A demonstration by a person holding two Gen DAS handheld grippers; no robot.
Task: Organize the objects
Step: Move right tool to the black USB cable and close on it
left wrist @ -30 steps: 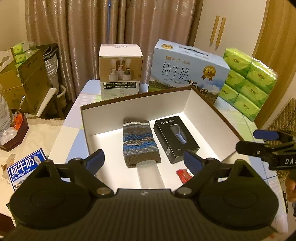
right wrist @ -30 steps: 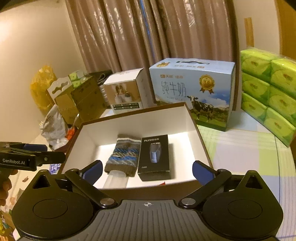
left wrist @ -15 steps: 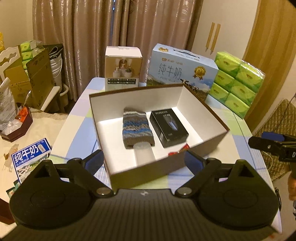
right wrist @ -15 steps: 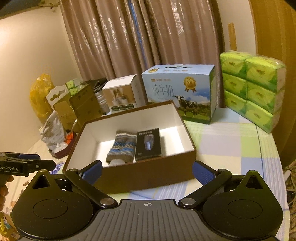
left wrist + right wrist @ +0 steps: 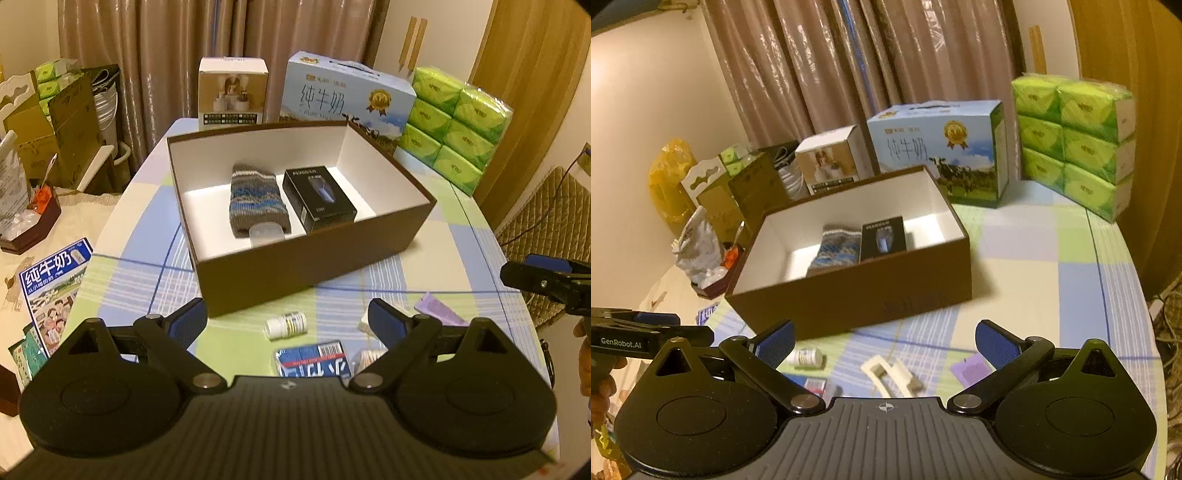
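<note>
The brown box already holds a sleeved bottle and a black carton — a pill bottle, white clip and blue packet wait outside, with the left gripper and the right gripper both spread and empty.

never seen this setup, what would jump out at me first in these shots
The open brown box mid-table, holding a striped knit sleeve beside a black carton. Behind it stand a blue milk case and stacked green tissue packs. Small loose items, like a white pill bottle, lie in front.
</note>
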